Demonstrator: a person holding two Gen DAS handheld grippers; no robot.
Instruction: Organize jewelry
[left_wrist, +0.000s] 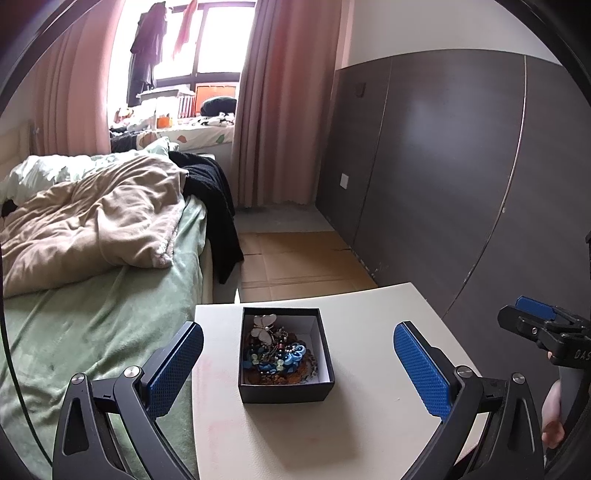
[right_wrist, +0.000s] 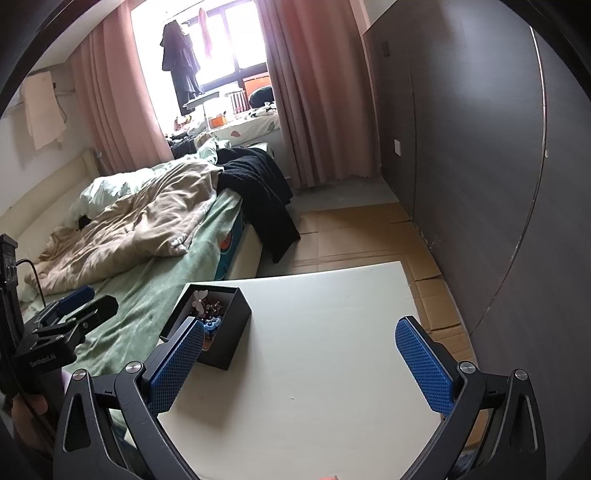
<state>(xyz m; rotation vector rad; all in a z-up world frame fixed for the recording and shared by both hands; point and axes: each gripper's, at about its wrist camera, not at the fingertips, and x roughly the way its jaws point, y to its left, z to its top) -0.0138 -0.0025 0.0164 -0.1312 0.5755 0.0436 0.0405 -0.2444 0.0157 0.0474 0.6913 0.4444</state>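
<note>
Dead centre of the left wrist view, a small black jewelry box (left_wrist: 286, 356) sits open on the white tabletop (left_wrist: 369, 369), lid off and nowhere in sight. Left gripper (left_wrist: 295, 363) hovers over it, jaws spread wide, nothing held; the box lies between the blue pads, touching neither. Inside: a pale butterfly brooch (left_wrist: 265, 328) at 12 o'clock of the pile, blue fabric flower piece (left_wrist: 293, 350) at 3 o'clock, beaded strands (left_wrist: 269, 363) and a brownish bit at 6 o'clock, all heaped and tangled. White lining shows at the right inner wall. Handling guess: everything light; brooch rigid but thin-winged, probably fragile, best pinched at the body; strands limp and slippery, likely to drag neighbours out, so pinch one loop on top. Box itself stiff card, light, could slide if nudged; grip across opposite walls. Right gripper (left_wrist: 532, 321) at 3 o'clock edge, off the tabletop side.

Right wrist view: box (right_wrist: 212, 325) at 9 o'clock, seen corner-on, near the tabletop edge beside the bed (right_wrist: 140, 295). Right gripper (right_wrist: 299, 354) spread wide, empty, over bare tabletop; its left pad overlaps the box in frame, contact unclear. Brooch (right_wrist: 200, 296) visible at the far corner; the rest too dark to sort. Left gripper (right_wrist: 79, 302) at 9 o'clock edge, over the bed.
</note>
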